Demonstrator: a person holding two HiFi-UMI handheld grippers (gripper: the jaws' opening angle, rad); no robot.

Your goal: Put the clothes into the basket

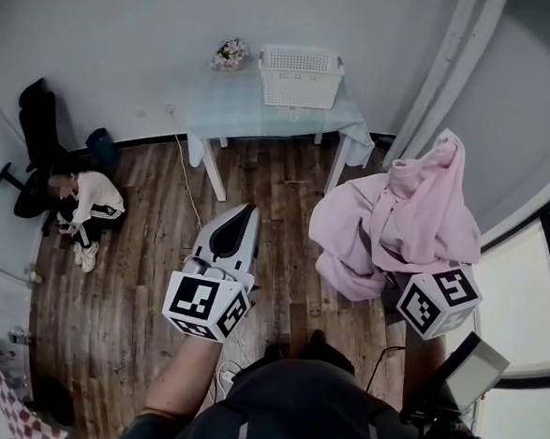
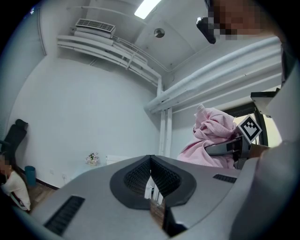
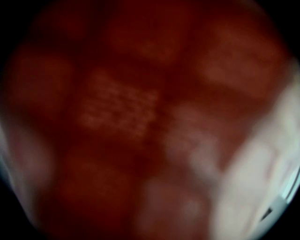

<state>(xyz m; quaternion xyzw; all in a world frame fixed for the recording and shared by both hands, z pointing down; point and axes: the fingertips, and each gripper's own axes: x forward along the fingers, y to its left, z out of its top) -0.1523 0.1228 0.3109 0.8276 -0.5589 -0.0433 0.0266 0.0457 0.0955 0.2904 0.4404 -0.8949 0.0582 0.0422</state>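
A pink garment (image 1: 397, 218) hangs bunched in the air at the right, above the wooden floor. My right gripper (image 1: 409, 287) is shut on it from below, its jaws buried in the cloth. In the left gripper view, the same pink garment (image 2: 213, 133) drapes over the right gripper (image 2: 220, 148). The right gripper view is filled with blurred reddish cloth (image 3: 140, 122) pressed against the lens. My left gripper (image 1: 247, 212) is shut and holds nothing, pointing toward the table. The white slatted basket (image 1: 299, 75) stands on the table's right half.
The table (image 1: 236, 108) has a pale blue cloth and stands against the back wall, with a small bunch of flowers (image 1: 230, 53) on it. A person (image 1: 88, 208) sits on the floor at the left beside a black office chair (image 1: 36, 141). Windows run along the right.
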